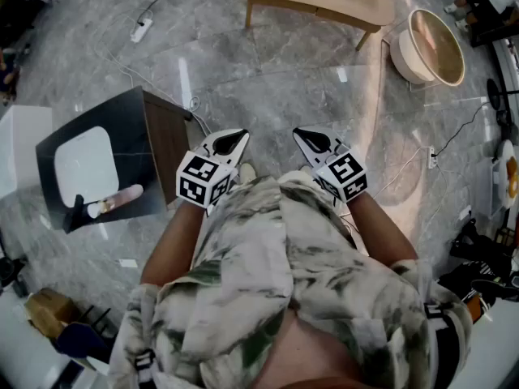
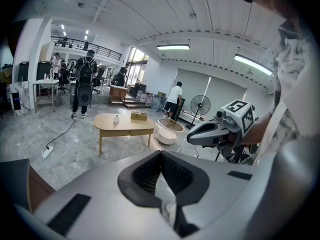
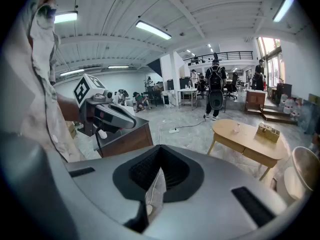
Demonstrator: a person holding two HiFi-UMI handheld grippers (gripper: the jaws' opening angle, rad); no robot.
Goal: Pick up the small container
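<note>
1. I hold my left gripper and right gripper side by side, close to my belly, over the grey marble floor. Both point forward with their jaws drawn together.
2. My camouflage shirt fills the lower frame.
3. To my left stands a black side table. A white square pad lies on it, and a pale tube-shaped thing lies near its front edge.
4. Far ahead there is a wooden table, with a round white tub to its right.
5. A power strip lies on the floor, top left.
</note>
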